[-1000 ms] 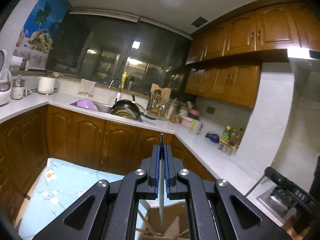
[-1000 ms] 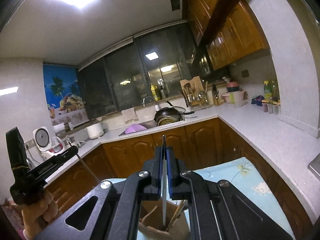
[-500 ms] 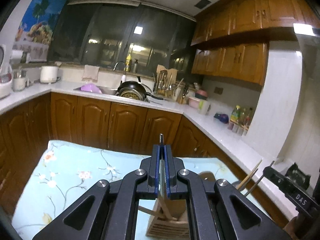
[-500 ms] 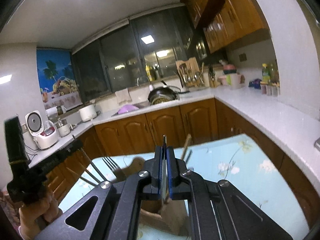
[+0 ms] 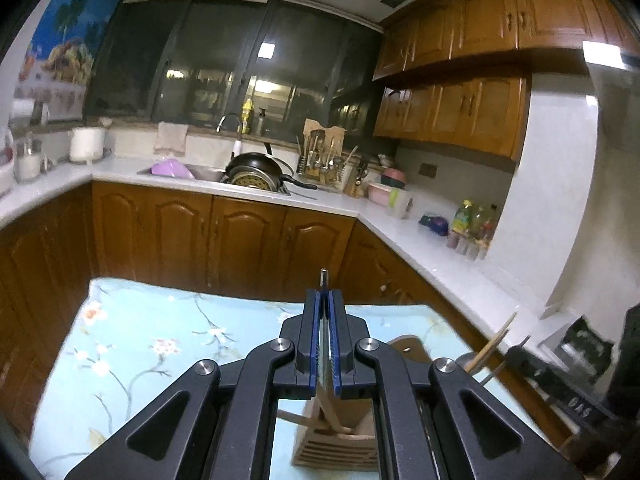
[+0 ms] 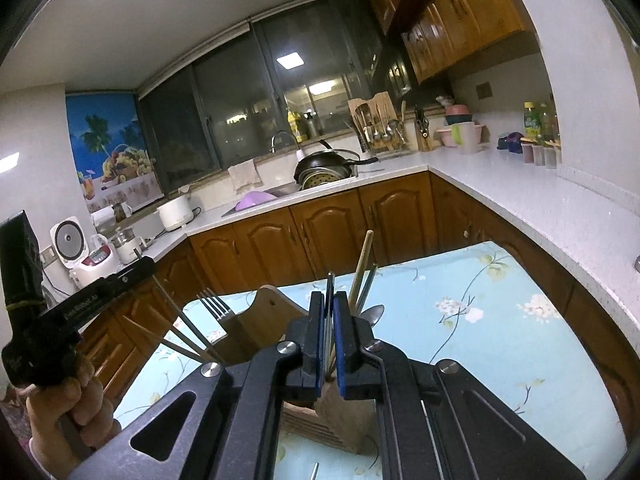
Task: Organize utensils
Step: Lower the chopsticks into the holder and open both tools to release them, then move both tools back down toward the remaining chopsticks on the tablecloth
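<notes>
**Two grippers, each clamped on a thin metal utensil**

Two slim steel utensil handles are the business here. One handle [image 5: 323,280] sticks up past the blue-padded fingers of the left gripper [image 5: 324,300], whose jaws are pressed together on it; the other [image 6: 329,292] is pinched just the same in the right gripper [image 6: 329,300]. Both hang above a pale wooden utensil holder [image 6: 256,320] standing on a light-blue floral tablecloth [image 6: 500,320]. From the holder lean a steel fork [image 6: 216,306], a wooden chopstick [image 6: 362,264] and a spoon [image 6: 374,314] (its bowl half hidden behind the right gripper). Off to the left, the person's hand [image 6: 76,412] grips the left tool's black body. Beyond the table run brown wooden cabinets [image 5: 248,236] under a white countertop [image 5: 420,236], with a black frying pan [image 5: 256,168] at the sink.
</notes>
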`<state>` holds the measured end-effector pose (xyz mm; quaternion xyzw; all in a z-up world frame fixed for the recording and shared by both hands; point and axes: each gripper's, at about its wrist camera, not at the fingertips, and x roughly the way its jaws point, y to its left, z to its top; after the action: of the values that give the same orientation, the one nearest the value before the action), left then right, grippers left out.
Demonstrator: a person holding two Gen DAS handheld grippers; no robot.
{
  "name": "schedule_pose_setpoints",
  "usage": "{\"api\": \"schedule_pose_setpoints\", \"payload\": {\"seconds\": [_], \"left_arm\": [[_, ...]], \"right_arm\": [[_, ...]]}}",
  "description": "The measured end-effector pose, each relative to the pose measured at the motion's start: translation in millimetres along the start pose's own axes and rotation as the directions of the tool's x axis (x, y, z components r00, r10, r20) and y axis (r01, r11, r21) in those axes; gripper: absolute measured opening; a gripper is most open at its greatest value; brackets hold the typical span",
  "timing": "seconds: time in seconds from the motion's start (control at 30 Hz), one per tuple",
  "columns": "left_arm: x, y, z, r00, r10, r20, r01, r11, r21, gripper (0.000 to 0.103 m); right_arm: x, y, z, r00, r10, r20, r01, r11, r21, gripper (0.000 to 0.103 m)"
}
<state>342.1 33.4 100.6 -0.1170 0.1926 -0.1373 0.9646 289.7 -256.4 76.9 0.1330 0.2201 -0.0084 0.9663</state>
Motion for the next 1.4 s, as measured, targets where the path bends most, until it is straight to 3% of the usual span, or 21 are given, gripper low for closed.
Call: {"api": "schedule_pose_setpoints", "payload": {"seconds": [0.3,0.43,0.5,0.53,0.57,0.7,0.77,0.8,0.83,0.87,0.97,1.23,1.4], "left_arm": [[-0.7,4.5,6.4,1.000,0.002,-0.022,-0.001,1.000,0.018,0.003],[-2.6,4.0,10.7,0.999,0.001,-0.041,0.000,1.000,0.022,0.007],[-3.1,4.8,12.3,0.999,-0.012,-0.047,0.013,1.000,0.021,0.015],[-4.1,5.8,13.5,0.999,-0.013,-0.050,0.014,1.000,0.023,0.016],[-5.0,6.9,14.2,0.999,-0.012,-0.052,0.013,1.000,0.026,0.018],[-11.2,4.6,14.0,0.999,-0.012,-0.052,0.013,1.000,0.022,0.027],[-16.5,5.2,14.1,0.998,-0.018,-0.053,0.019,1.000,0.013,0.036],[-21.7,5.8,15.1,0.999,-0.006,-0.047,0.006,1.000,0.011,0.053],[-27.2,6.4,14.1,0.999,0.006,-0.031,-0.005,1.000,0.009,0.060],[-33.4,7.1,12.6,1.000,0.010,-0.012,-0.010,1.000,0.007,0.065],[-48.6,12.1,11.9,1.000,0.003,0.002,-0.003,1.000,-0.010,0.066],[-95.4,24.3,-16.9,1.000,0.020,0.010,-0.019,0.998,-0.067,0.074],[-119.3,30.9,-48.3,0.998,0.041,-0.048,-0.045,0.993,-0.106,0.076]], "right_arm": [[0.6,-1.2,-3.6,1.000,0.001,-0.010,-0.001,1.000,0.007,0.005],[-1.3,-3.3,-6.3,1.000,0.004,-0.007,-0.003,1.000,0.025,0.012],[-4.1,-5.1,-6.0,1.000,0.005,-0.003,-0.005,0.999,0.040,0.024],[-7.5,-6.5,-5.9,1.000,0.012,0.003,-0.012,0.999,0.052,0.040],[-8.5,-7.6,-4.4,1.000,0.016,0.007,-0.016,0.998,0.057,0.044],[-24.3,-8.7,-4.5,0.999,0.020,0.029,-0.022,0.998,0.067,0.044],[-34.1,-9.6,-5.2,0.999,0.021,0.040,-0.024,0.997,0.076,0.057],[-38.4,-10.1,-4.9,0.999,0.020,0.046,-0.023,0.997,0.078,0.061],[-43.6,-10.5,-5.8,0.998,0.020,0.053,-0.025,0.997,0.080,0.069],[-49.6,-10.8,-7.6,0.998,0.023,0.061,-0.028,0.996,0.080,0.074],[-63.0,-13.3,-12.7,0.997,0.020,0.069,-0.026,0.996,0.085,0.082],[-91.4,-21.3,-38.3,0.999,0.030,0.040,-0.035,0.993,0.114,0.084],[-101.1,-27.4,-58.1,1.000,0.025,0.002,-0.025,0.991,0.132,0.084]]}}
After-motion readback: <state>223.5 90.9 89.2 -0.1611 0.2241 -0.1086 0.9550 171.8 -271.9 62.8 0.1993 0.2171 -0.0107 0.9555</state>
